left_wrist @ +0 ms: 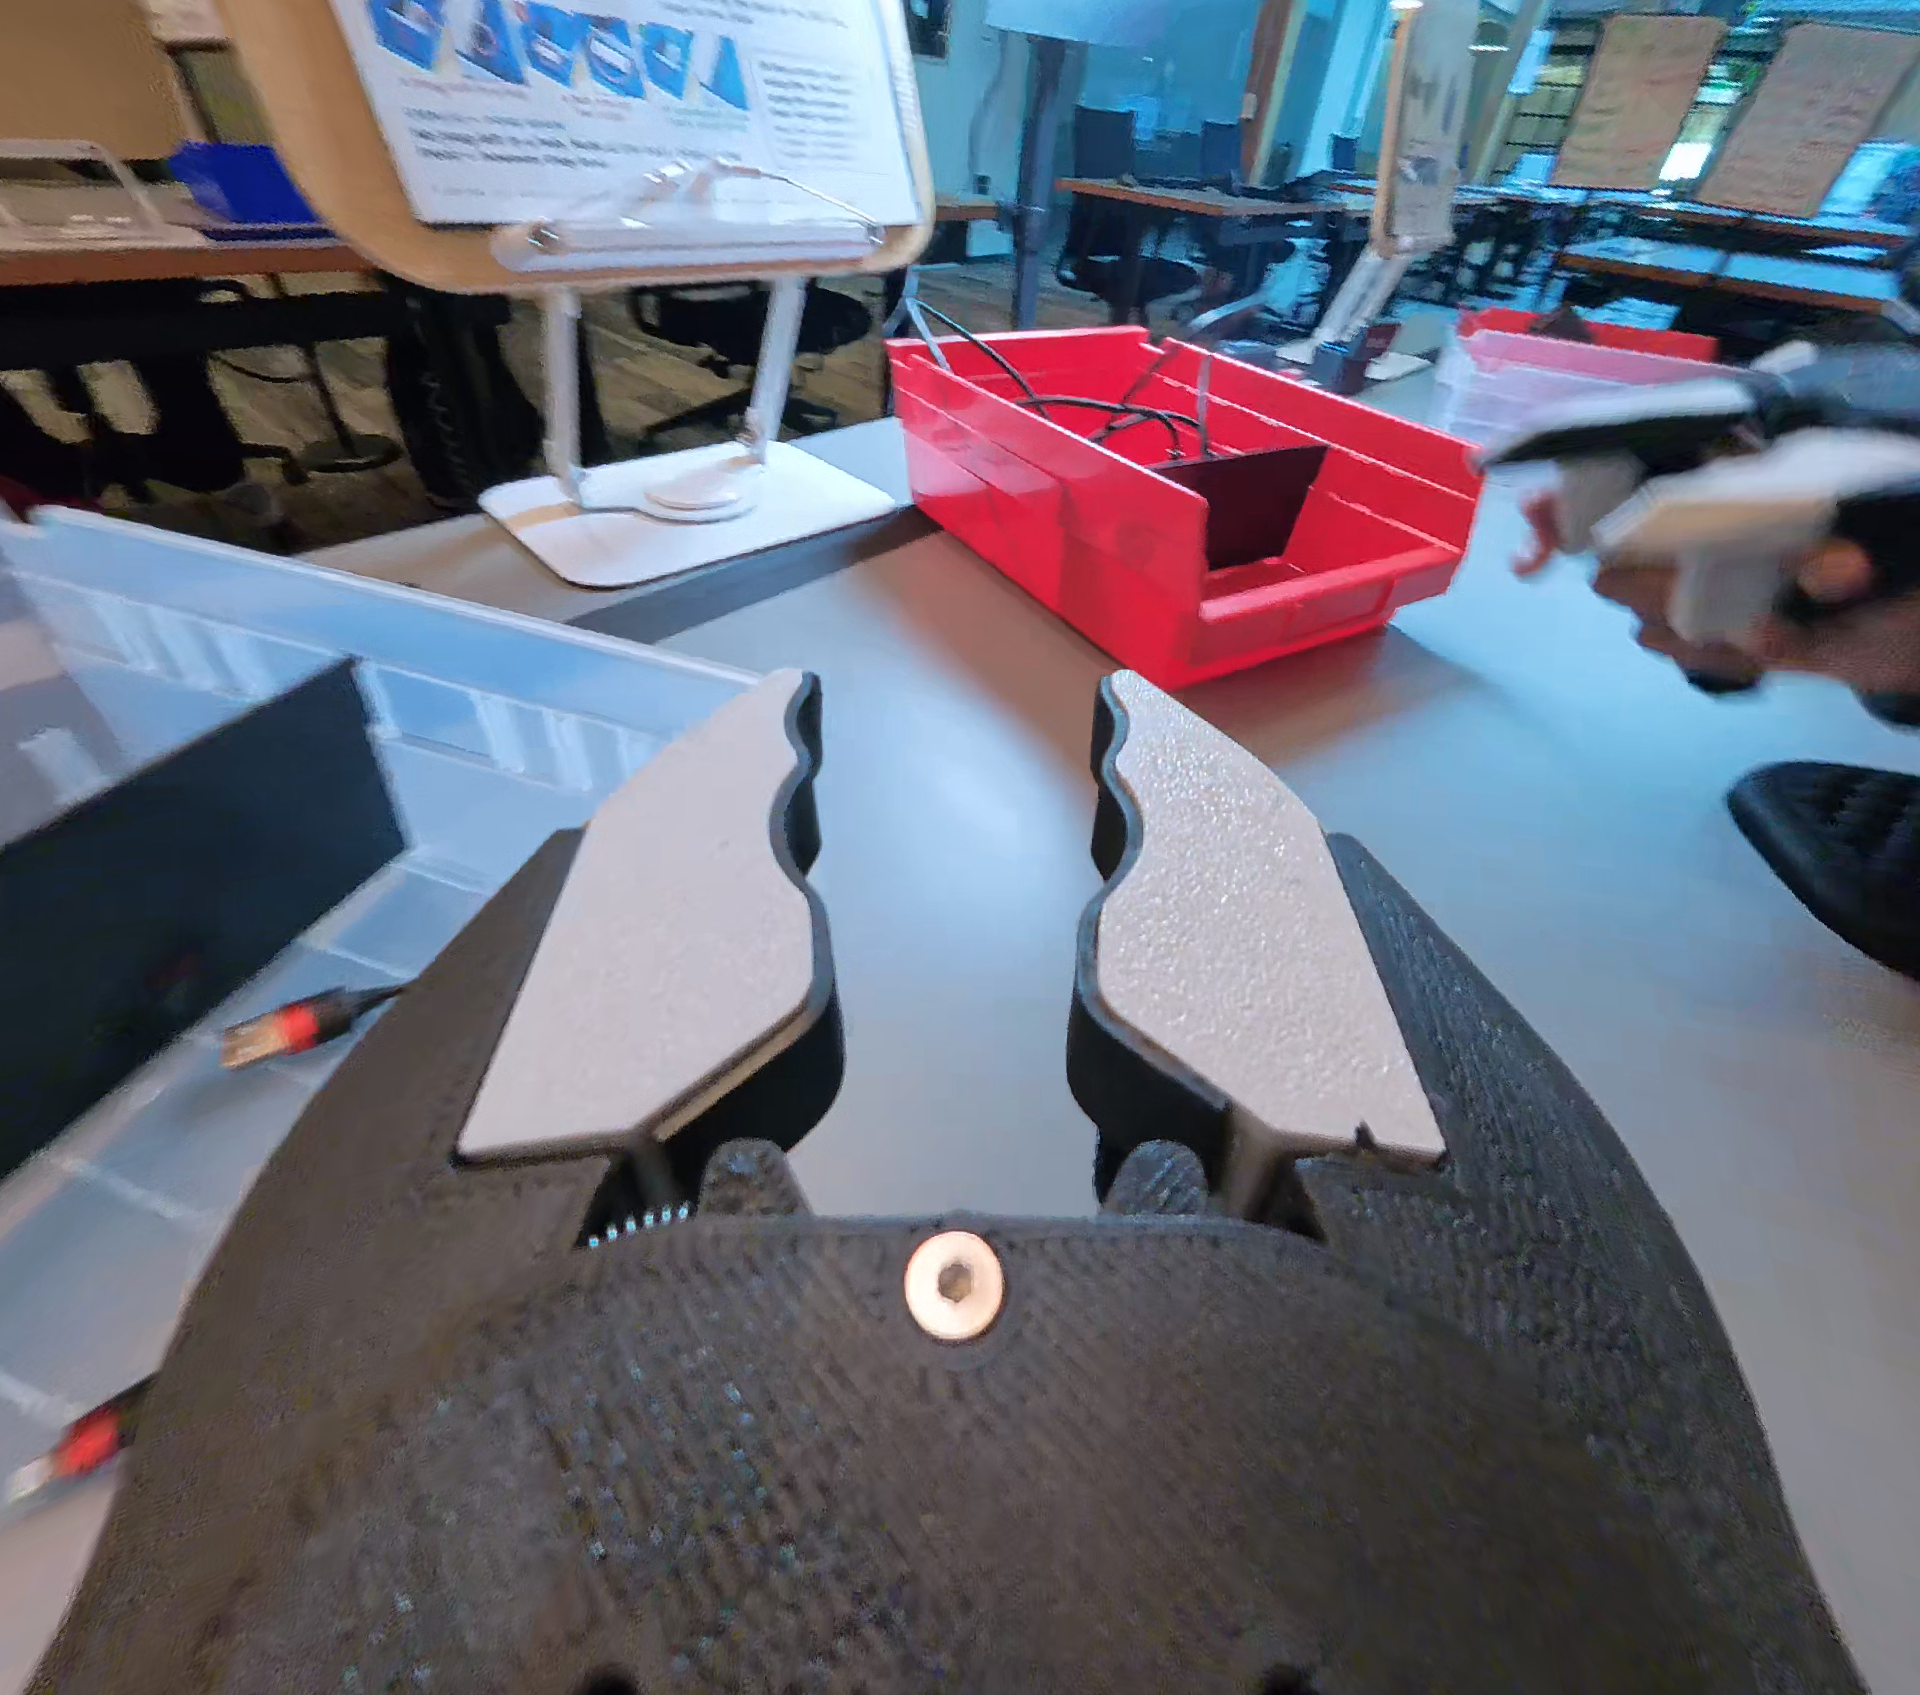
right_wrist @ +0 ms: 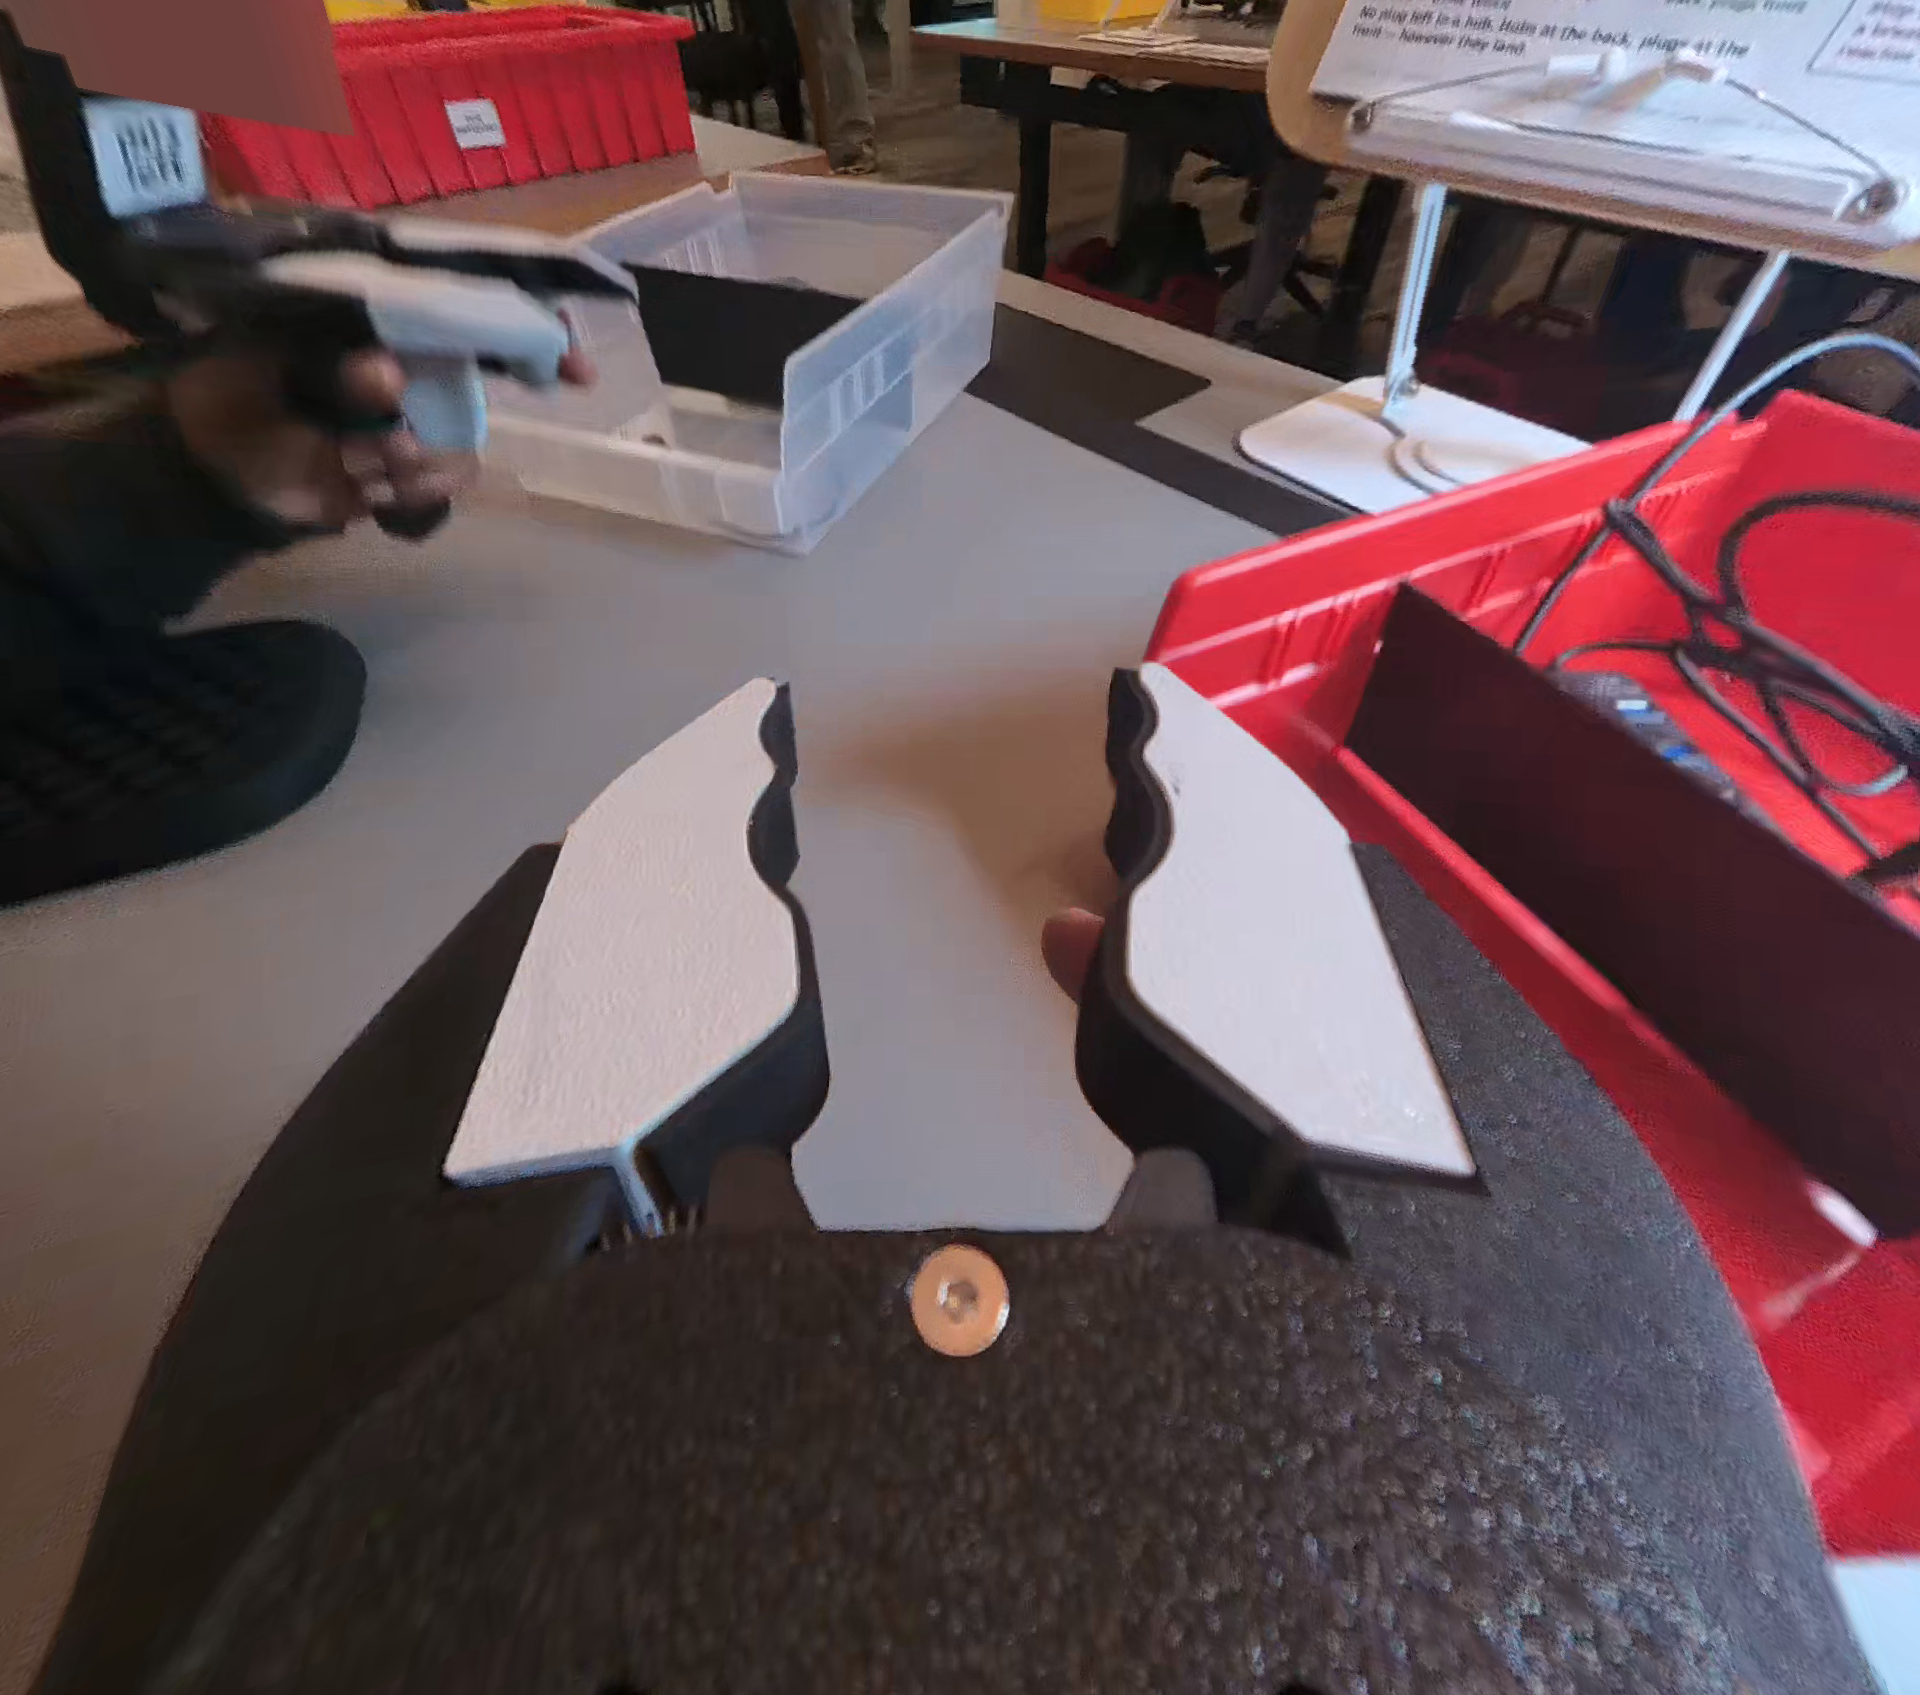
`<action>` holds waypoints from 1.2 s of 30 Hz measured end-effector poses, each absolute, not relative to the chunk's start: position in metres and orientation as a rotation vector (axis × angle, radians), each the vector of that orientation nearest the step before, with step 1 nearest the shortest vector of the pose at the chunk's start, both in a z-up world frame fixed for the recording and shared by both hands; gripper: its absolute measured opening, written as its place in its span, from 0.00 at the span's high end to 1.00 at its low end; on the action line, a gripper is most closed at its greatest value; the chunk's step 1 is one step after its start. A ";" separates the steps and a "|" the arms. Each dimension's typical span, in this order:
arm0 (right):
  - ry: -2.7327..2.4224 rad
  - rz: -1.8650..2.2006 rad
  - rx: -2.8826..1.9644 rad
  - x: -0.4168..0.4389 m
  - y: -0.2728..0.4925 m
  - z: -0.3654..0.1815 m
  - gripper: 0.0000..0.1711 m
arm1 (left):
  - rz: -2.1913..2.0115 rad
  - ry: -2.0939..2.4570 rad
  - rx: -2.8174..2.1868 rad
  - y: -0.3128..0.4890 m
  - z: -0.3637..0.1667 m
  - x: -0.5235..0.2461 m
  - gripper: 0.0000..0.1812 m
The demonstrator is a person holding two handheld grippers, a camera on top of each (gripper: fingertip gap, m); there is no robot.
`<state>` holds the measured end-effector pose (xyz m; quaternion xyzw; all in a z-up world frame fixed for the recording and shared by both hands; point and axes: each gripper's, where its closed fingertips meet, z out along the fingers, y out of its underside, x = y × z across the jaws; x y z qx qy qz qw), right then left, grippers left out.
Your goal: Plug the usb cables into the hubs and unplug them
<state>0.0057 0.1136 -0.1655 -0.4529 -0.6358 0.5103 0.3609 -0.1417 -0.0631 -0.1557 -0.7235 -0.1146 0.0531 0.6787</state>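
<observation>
Both grippers, left point(left_wrist: 956, 772) and right point(right_wrist: 945, 772), hover above the grey counter point(left_wrist: 1351, 866) with jaws apart and empty; tangled USB cables point(right_wrist: 1766, 669) lie inside the red bin point(right_wrist: 1299, 606).

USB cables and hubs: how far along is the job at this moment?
Done: nothing visibly plugged; loose red-banded USB plugs lie in the clear bin. In hand: nothing. The left gripper and right gripper are both open and empty over the grey table. Left: the tangled black cables in the red bin look untouched; whether they are plugged in is unclear.
</observation>
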 end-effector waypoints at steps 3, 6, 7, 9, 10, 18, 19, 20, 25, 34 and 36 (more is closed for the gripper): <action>-1.600 1.243 -1.114 0.021 0.107 -0.192 0.67 | 0.246 -0.323 -1.611 -0.089 -0.129 -0.170 0.73; -1.594 1.282 -1.040 0.026 0.104 -0.187 0.90 | 0.327 -0.429 -1.642 -0.117 -0.108 -0.209 0.74; -1.569 1.306 -1.029 0.026 0.105 -0.182 1.00 | 0.350 -0.454 -1.665 -0.123 -0.104 -0.222 0.74; -1.549 1.338 -1.053 0.024 0.109 -0.183 1.00 | 0.398 -0.489 -1.729 -0.130 -0.100 -0.247 0.74; -1.539 1.347 -1.083 0.023 0.111 -0.186 1.00 | 0.412 -0.498 -1.776 -0.131 -0.102 -0.260 0.74; -1.526 1.305 -1.172 0.021 0.121 -0.196 0.64 | 0.505 -0.609 -2.319 -0.133 -0.162 -0.361 0.74; -1.531 1.300 -1.164 0.021 0.121 -0.196 0.64 | 0.514 -0.631 -2.425 -0.136 -0.176 -0.372 0.74; -1.536 1.295 -1.157 0.021 0.121 -0.196 0.65 | 0.529 -0.640 -2.533 -0.139 -0.189 -0.383 0.74; -1.549 1.230 -1.122 0.022 0.125 -0.199 0.67 | 0.604 -0.643 -2.900 -0.151 -0.241 -0.424 0.76; -1.568 1.193 -1.114 0.021 0.127 -0.203 0.70 | 0.783 -0.537 -3.161 -0.161 -0.290 -0.453 0.89; -1.571 1.187 -1.117 0.020 0.128 -0.204 0.71 | 0.814 -0.444 -3.226 -0.165 -0.290 -0.452 0.98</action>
